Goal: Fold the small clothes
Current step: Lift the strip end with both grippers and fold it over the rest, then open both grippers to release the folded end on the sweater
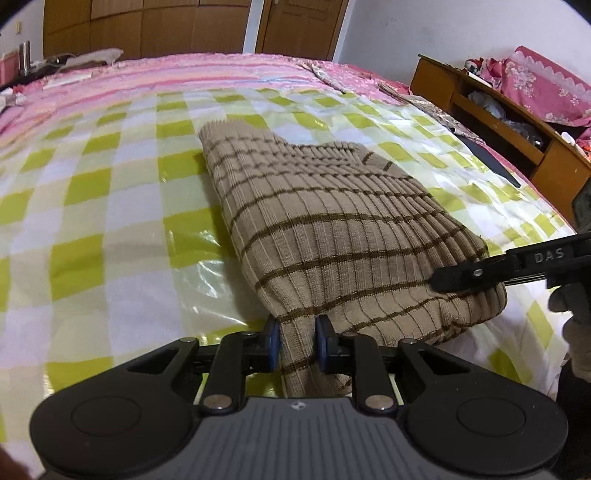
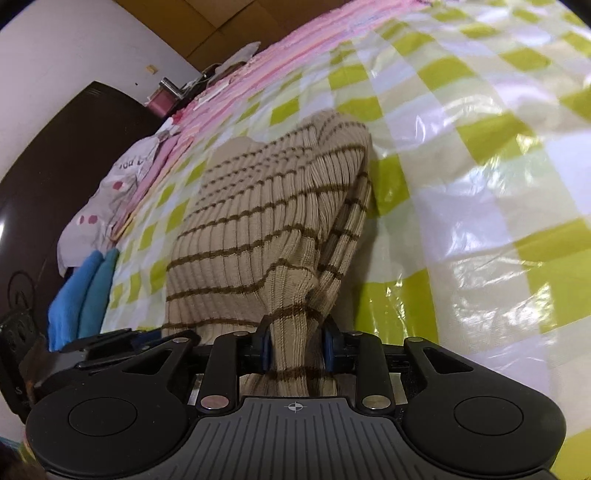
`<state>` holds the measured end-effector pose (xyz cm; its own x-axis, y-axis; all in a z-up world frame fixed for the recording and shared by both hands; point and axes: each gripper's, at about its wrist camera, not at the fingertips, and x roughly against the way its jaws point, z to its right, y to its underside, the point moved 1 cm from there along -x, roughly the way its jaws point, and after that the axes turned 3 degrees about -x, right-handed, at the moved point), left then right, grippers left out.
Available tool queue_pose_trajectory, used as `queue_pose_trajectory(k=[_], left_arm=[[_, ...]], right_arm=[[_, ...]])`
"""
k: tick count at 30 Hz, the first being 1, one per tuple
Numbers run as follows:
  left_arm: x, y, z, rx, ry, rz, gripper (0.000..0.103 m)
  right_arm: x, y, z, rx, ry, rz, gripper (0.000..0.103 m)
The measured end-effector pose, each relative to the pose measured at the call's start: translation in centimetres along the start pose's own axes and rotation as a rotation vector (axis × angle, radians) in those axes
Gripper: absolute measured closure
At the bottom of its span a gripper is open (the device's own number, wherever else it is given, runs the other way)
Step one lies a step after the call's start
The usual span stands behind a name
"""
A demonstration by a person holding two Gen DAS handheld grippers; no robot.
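Both grippers clamped on the near edge of the striped knit sweater point(image 1: 325, 229): left gripper point(image 1: 297, 345) pinches the near-left bunch, right gripper point(image 2: 295, 343) pinches the near-right bunch. The sweater lies partly folded mid-bed on the green-checked plastic sheet point(image 1: 110, 206), far end resting flat. For a clean fold I'd keep both grips level, carry the edge evenly toward the far end, release only once edges align.

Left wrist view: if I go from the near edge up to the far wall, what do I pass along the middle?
Left gripper, pinching the knit → tan striped sweater → green checked plastic sheet → pink striped bedcover → wooden wardrobe doors.
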<state>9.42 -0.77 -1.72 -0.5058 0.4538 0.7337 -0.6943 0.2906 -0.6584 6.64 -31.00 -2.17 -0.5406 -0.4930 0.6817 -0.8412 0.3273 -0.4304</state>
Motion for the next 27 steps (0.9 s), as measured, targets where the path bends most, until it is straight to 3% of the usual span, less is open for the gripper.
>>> queue_pose_trajectory(k=[6,10,16,19,27], left_arm=[[2.5,-1.5,-0.3,-0.04,-0.073,0.087,0.077],[1.6,-3.8,-0.2,-0.049,-0.112,0.133,0.077],[-2.6,-6.8,0.6,-0.087,-0.163,0.169,0.077],[-4.4,-7.5,0.3,-0.079,-0.176,0.15,0.076],[-4.8,-7.7,0.5,-0.072,-0.203,0.138,0.076]], right_arm=[[3.3,-0.8,-1.4,0.071,0.068,0.158,0.075],[2.0,-3.4,-2.4,0.097,0.097,0.24,0.075],[-3.7,-7.1,-1.8,0.082,0.131,0.231,0.076],[-5.3,-8.4,-0.9,0.074,0.134,0.234,0.083],[-5.4,-8.4,-0.3,0.085,0.123,0.235,0.086]])
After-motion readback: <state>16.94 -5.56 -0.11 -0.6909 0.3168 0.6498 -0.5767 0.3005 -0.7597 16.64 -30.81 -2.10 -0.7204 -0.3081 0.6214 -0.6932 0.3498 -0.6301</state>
